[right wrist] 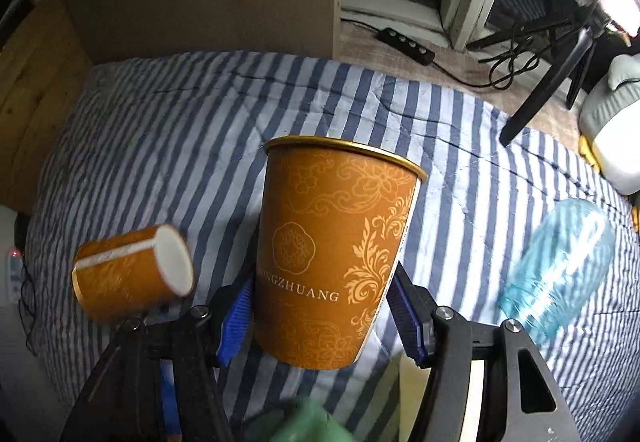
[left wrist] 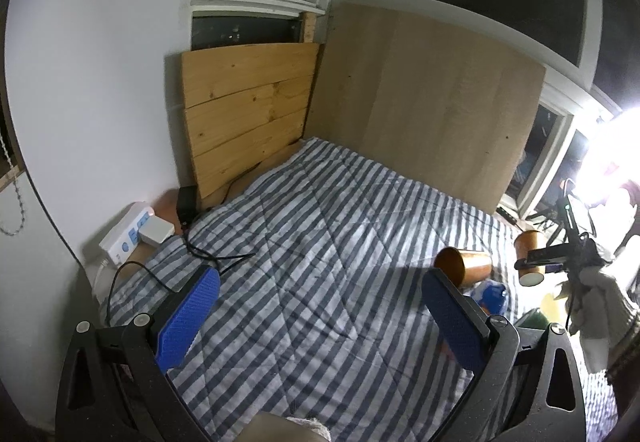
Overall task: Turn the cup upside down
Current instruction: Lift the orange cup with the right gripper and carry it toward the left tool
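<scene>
The right gripper (right wrist: pixel 320 318) clamps an orange paper cup (right wrist: pixel 334 254) between its blue pads (right wrist: pixel 406 316), one pad on each side of the lower wall. In the right wrist view the cup's rim is up and it leans slightly, held above the striped quilt (right wrist: pixel 200 146). The gold ornament and the lettering "ZHUANG" face the camera. In the left wrist view the same cup (left wrist: pixel 530 252) appears far right, gripped by the right gripper (left wrist: pixel 538 256) with its pale base turned toward that camera.

Just left of the held cup, a second orange paper cup (right wrist: pixel 130 278) lies on its side on the quilt, white bottom toward the right wrist camera; in the left wrist view its open mouth (left wrist: pixel 450 266) shows. To the right lies a clear blue plastic bottle (right wrist: pixel 560 270), blurred.

The left gripper (left wrist: pixel 318 300) hangs over the quilt (left wrist: pixel 320 226) with its jaws spread wide and nothing between them.

Farther off, a white power strip (left wrist: pixel 126 232) sits at the quilt's left edge, and wooden boards (left wrist: pixel 248 110) lean against the wall behind.
</scene>
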A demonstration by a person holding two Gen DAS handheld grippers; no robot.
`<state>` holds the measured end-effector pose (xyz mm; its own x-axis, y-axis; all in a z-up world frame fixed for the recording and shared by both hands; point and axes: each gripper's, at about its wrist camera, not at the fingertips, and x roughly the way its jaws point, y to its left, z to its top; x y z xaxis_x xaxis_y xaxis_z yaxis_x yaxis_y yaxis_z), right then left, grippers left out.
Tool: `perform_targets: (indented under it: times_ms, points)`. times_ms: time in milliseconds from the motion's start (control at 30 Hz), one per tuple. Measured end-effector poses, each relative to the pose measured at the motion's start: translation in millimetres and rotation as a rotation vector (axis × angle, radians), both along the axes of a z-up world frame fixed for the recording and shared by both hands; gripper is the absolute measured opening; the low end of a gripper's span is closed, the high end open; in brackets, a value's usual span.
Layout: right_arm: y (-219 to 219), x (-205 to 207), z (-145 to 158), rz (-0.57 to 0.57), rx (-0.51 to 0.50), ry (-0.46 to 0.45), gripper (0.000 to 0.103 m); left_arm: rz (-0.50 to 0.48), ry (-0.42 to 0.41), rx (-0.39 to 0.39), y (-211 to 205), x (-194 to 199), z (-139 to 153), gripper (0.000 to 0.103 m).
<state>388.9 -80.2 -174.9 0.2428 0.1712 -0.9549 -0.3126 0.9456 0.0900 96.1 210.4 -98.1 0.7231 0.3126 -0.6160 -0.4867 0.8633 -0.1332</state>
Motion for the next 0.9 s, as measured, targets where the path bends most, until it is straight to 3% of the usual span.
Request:
perform_targets:
  times_ms: [400,733,900]
  points:
    - [-68.9,-101.0,58.3,0.043,0.104,-0.078,0.059,-0.153,-0.038,0.024,-62.5,13.5,14.3,0.102]
    - [-142.1,-165.9,45.8,-0.098,0.179,-0.06,0.059,-0.352,0.0,0.053,-139.8,29.5,-0.4,0.102]
    - [-155.2,-191.7,34.2,-0.132,0.157,-0.046,0.059,-0.422,0.019,0.057,-168.3,31.3,-11.0,0.102]
